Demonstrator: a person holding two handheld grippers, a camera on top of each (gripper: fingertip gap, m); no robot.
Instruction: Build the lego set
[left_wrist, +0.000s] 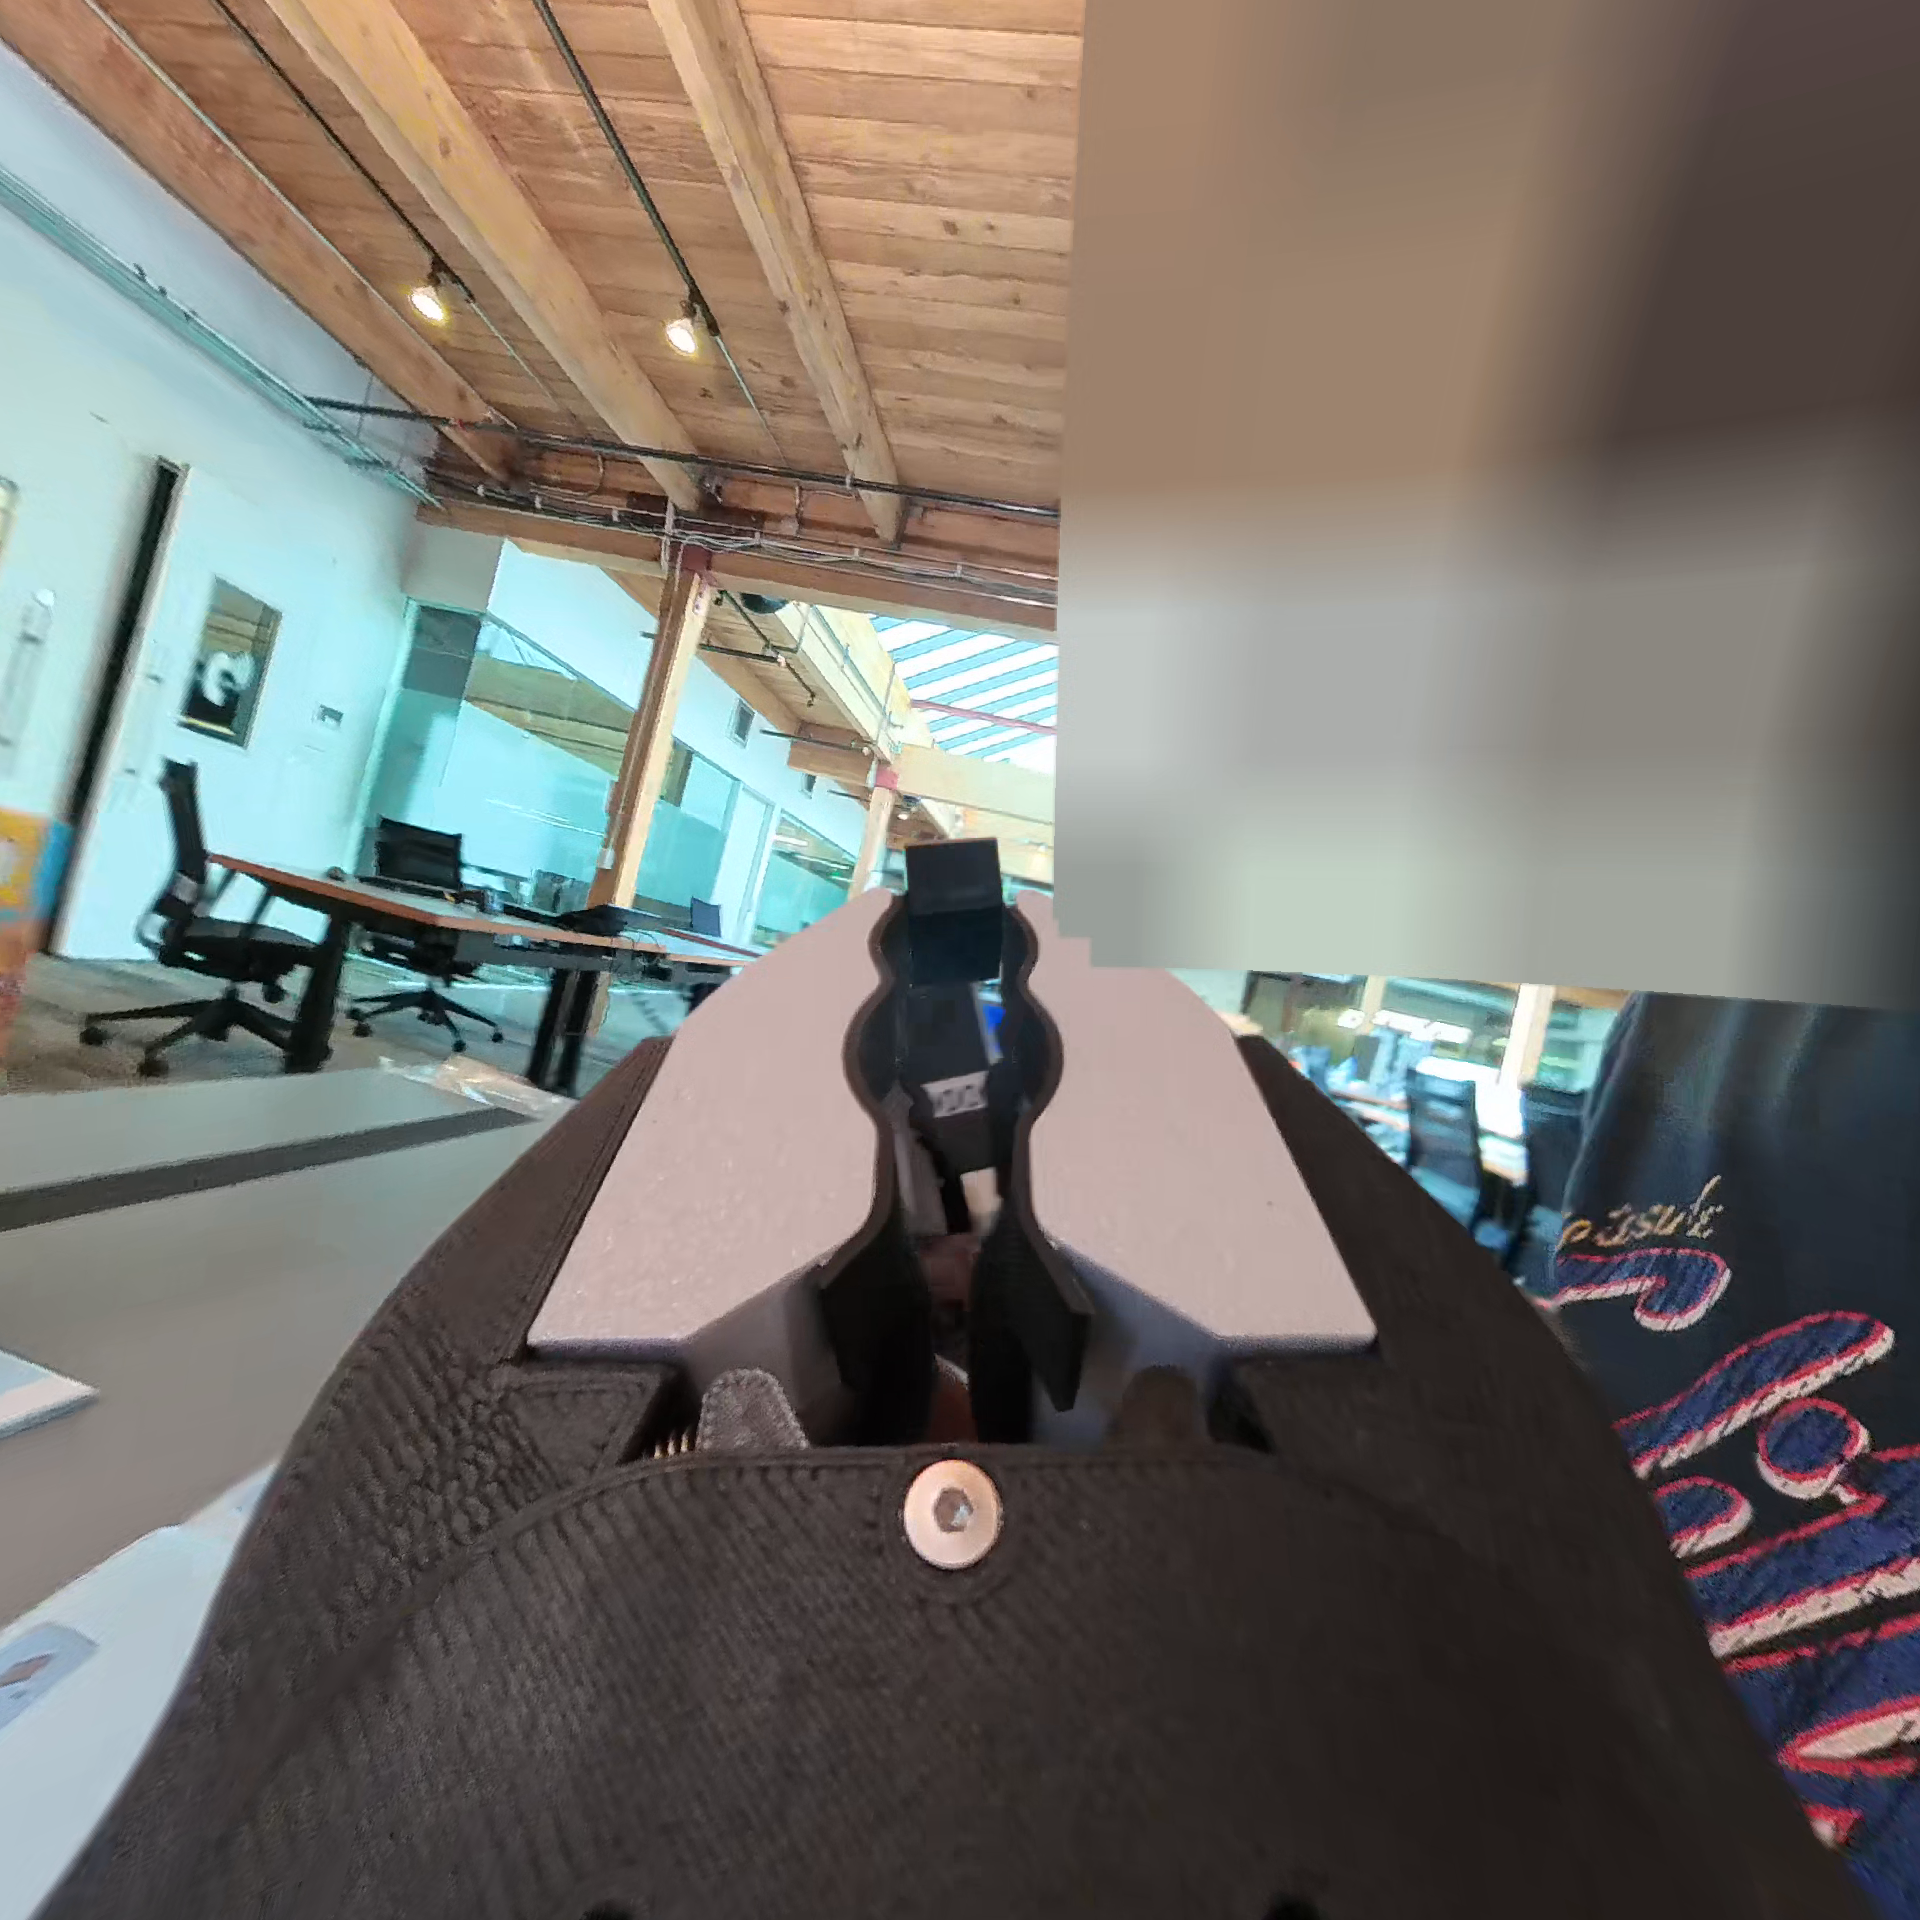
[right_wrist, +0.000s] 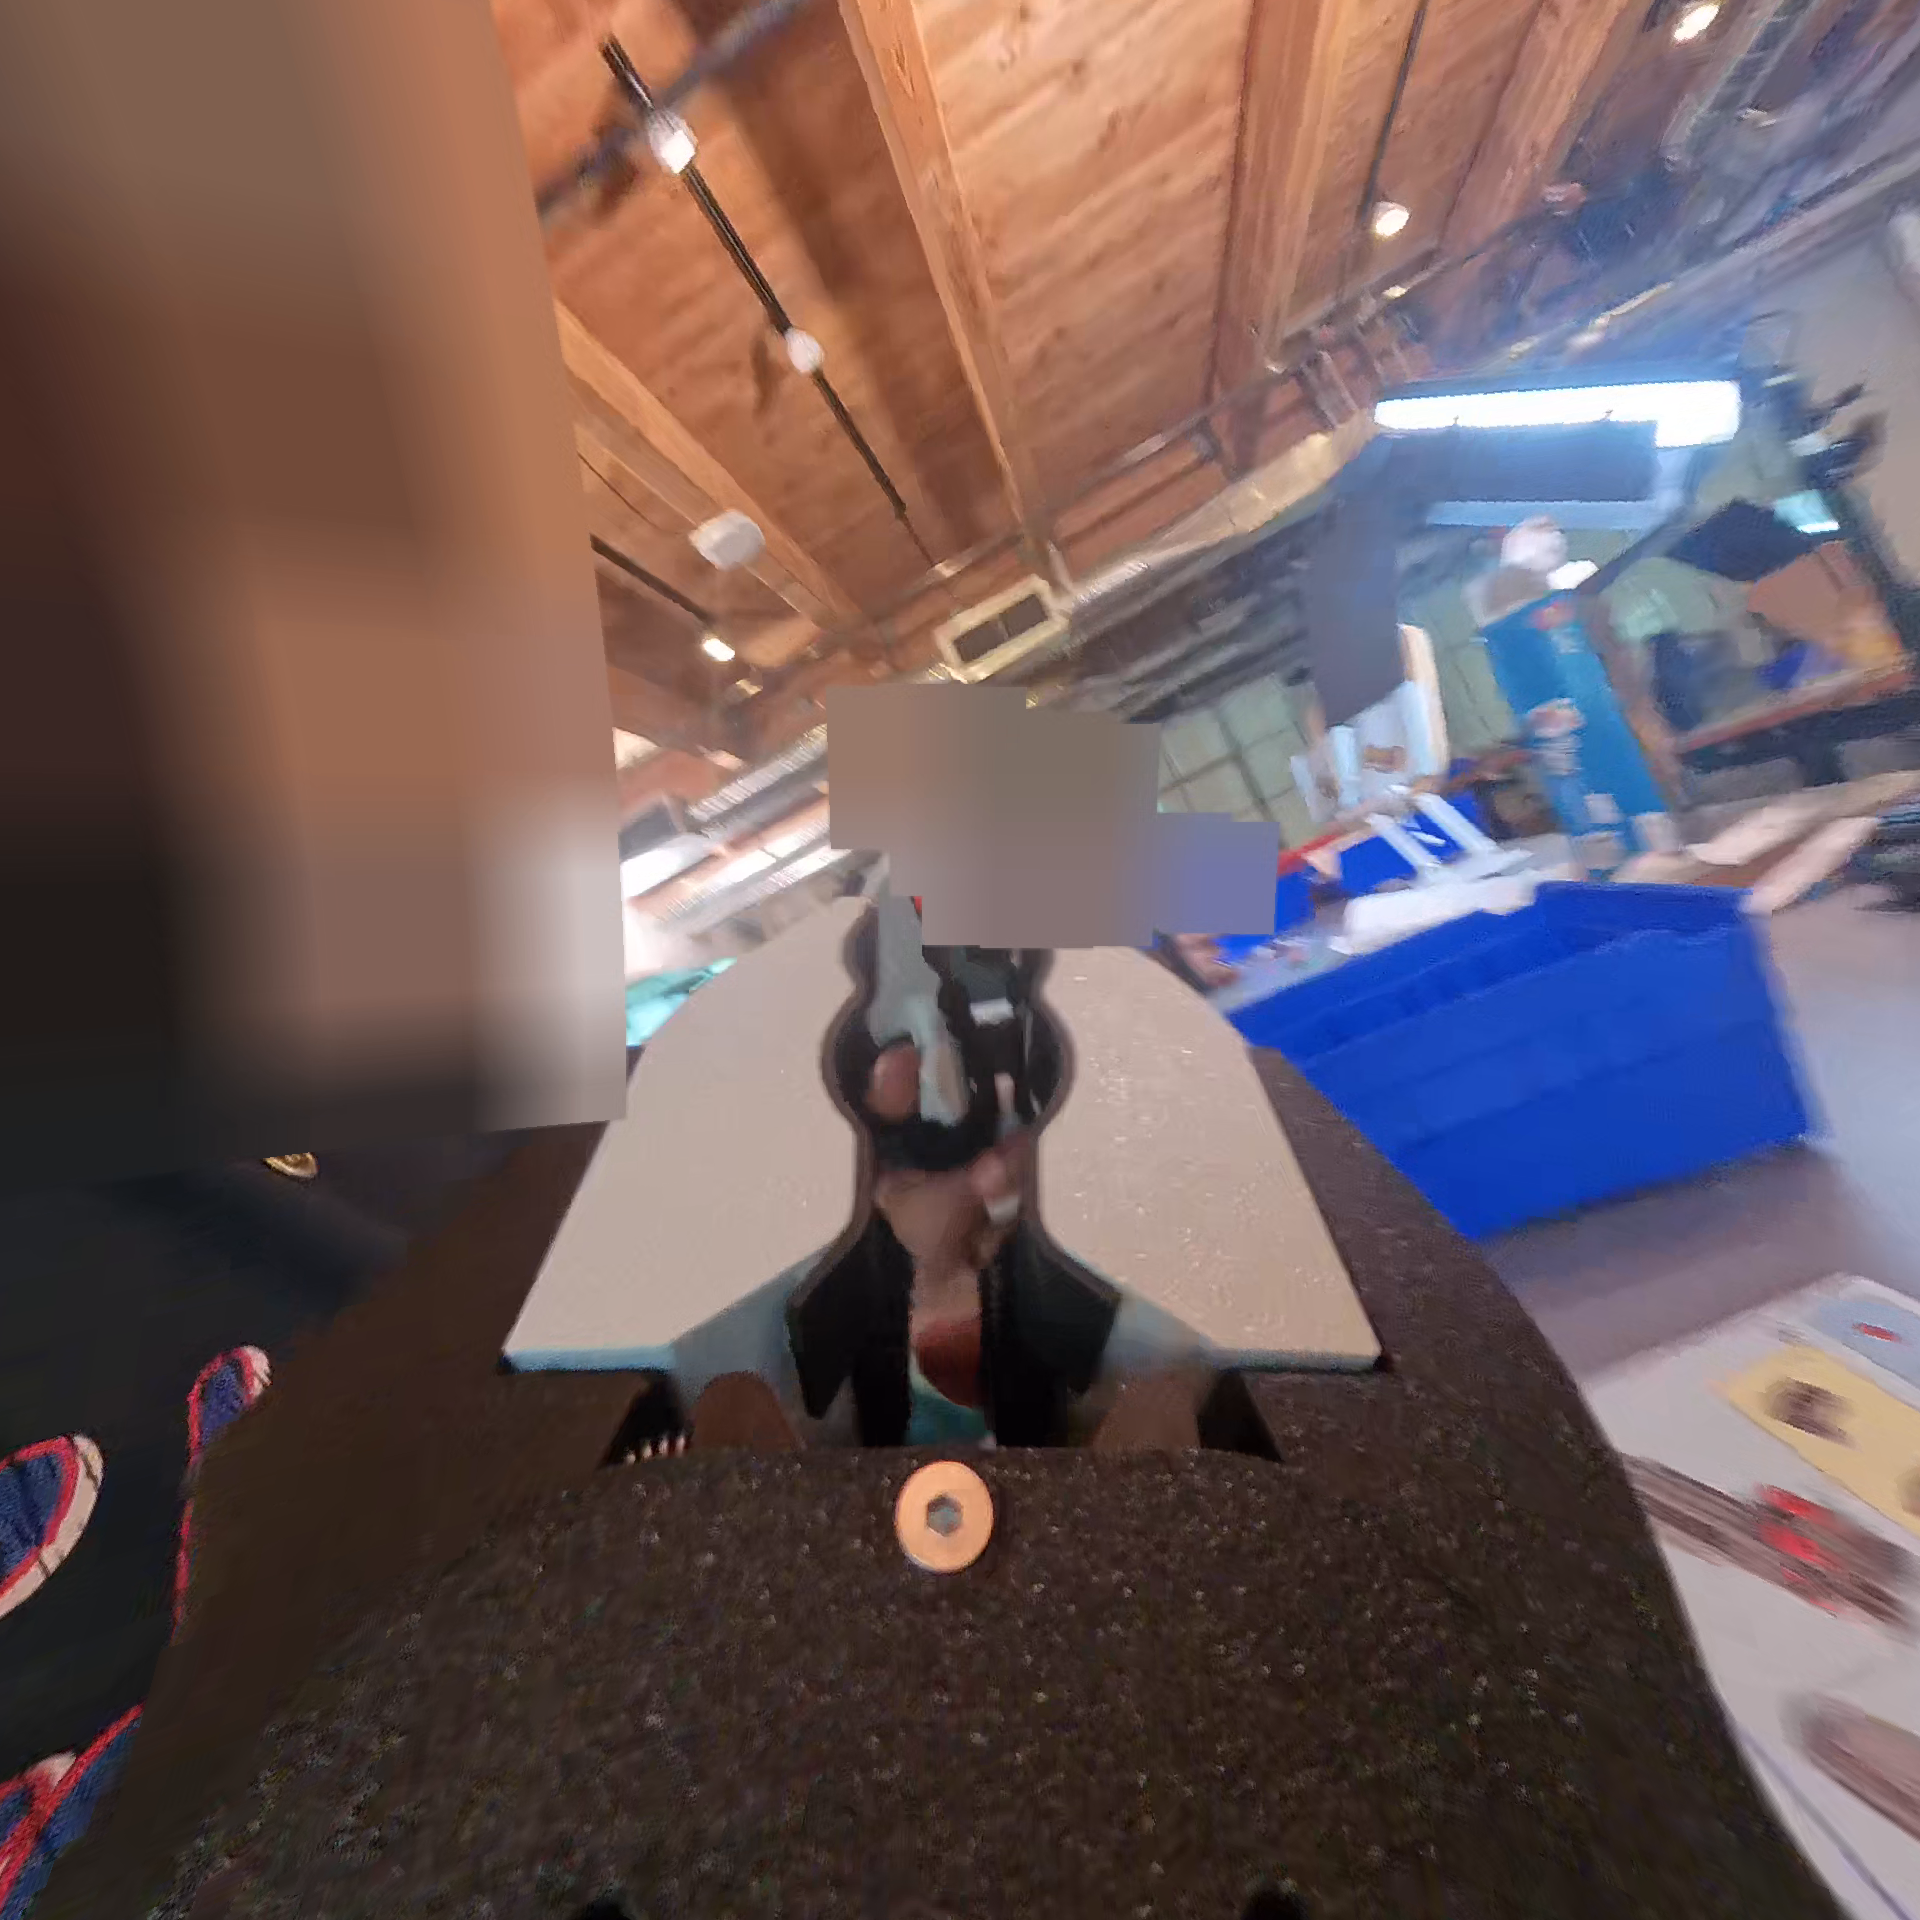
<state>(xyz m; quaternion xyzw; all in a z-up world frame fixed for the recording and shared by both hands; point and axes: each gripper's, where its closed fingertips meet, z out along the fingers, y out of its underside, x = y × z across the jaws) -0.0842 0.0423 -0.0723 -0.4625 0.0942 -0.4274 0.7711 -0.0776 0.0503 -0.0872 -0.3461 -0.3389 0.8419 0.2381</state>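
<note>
Wood plank ceiling (left_wrist: 623, 208) with track spotlights (left_wrist: 681, 332). Black office chairs (left_wrist: 197, 935) at a long wood-top desk (left_wrist: 499, 914), glass partitions (left_wrist: 540, 769) behind. Right wrist view, blurry: big blue bin (right_wrist: 1538, 1049), printed sheets (right_wrist: 1797, 1455) at counter (right_wrist: 1662, 1621) right edge. Person's dark shirt (left_wrist: 1745, 1351) with red-blue embroidery.
</note>
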